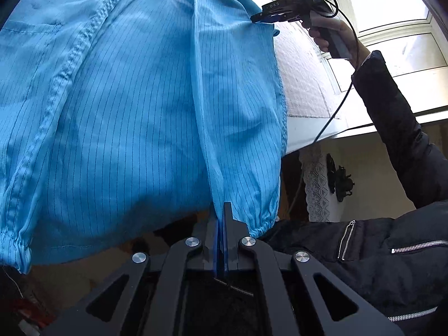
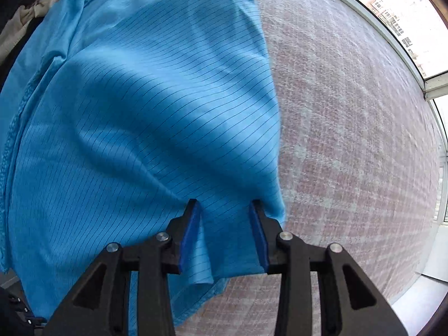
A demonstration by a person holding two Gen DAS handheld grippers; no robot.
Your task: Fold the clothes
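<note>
Folding blue garment [image 2: 134,128] on the checked blanket [image 2: 350,140]: left gripper [image 1: 222,218] clamped on a pleat; right gripper [image 2: 225,210] parted, straddling the garment's edge, pads not pressing. Next: probably lay flat.

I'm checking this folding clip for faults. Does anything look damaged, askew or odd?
One oddity: a small coil spring lies slanted and loose-looking at the base of the left gripper, which is shut on a fold of the blue garment. The garment shows no tears or stains.
</note>
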